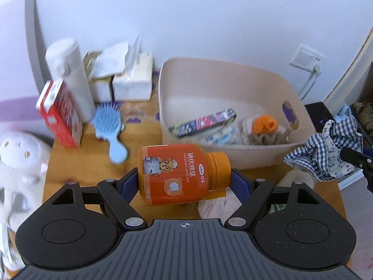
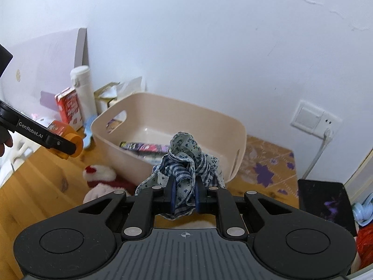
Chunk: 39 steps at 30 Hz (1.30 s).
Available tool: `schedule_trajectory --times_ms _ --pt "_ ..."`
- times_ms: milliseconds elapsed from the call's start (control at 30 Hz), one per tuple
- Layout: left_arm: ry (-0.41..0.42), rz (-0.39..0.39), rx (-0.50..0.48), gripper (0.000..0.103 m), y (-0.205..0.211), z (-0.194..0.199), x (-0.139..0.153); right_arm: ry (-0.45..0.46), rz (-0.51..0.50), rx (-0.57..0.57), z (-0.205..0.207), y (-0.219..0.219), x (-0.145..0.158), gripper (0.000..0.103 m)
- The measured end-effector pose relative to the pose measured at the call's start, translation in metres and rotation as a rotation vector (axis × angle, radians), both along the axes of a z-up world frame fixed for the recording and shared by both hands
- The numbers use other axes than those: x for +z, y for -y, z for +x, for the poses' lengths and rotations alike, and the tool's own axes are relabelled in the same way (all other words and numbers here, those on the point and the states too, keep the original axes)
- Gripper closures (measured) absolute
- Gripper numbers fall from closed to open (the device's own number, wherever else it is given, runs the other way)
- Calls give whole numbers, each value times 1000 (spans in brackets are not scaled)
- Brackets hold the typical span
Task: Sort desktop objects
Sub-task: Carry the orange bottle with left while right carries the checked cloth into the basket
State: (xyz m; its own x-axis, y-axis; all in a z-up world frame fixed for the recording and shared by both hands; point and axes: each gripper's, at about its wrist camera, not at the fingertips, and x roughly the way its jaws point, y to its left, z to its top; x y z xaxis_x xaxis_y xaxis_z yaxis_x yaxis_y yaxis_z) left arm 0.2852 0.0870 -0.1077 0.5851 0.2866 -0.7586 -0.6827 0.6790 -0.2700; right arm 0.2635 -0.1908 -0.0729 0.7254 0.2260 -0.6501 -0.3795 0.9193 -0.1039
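The left wrist view is taken from above the table [image 1: 70, 186], facing forward and down toward the bin [image 1: 223, 79] at close range. The right wrist view is taken from the bin's [image 2: 163, 107] right, higher, facing the wall. The bin, flask [image 1: 70, 74] [image 2: 84, 88] and red box [image 1: 60, 114] [image 2: 68, 108] are shared.

A wooden table [image 1: 70, 175] fills the lower frame. At upper left on it stand a red carton [image 1: 59, 114], a white flask [image 1: 70, 77] and tissue boxes [image 1: 132, 77]; a blue hairbrush [image 1: 110, 128] lies centre-left, a beige bin [image 1: 233, 121] at centre-right.
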Motion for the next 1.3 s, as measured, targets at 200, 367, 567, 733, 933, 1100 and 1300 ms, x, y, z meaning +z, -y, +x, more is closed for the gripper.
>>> schedule_trajectory --times_ms 200,367,567,733,933,1100,1300 --pt "34 60 10 22 -15 13 24 39 0 -14 12 5 12 89" --pt "60 74 33 22 -26 27 36 60 15 -20 24 8 19 94" --pt "74 71 39 22 -31 48 39 74 27 -24 39 13 23 94" --pt "81 60 44 22 -34 63 38 82 47 -25 51 16 25 94" --pt "77 50 52 22 -41 79 34 101 72 -26 72 20 31 94" --pt "44 25 40 22 -44 96 21 102 62 7 88 11 25 94" --pt "-11 -13 22 22 -43 112 -1 28 80 48 102 -4 1 94"
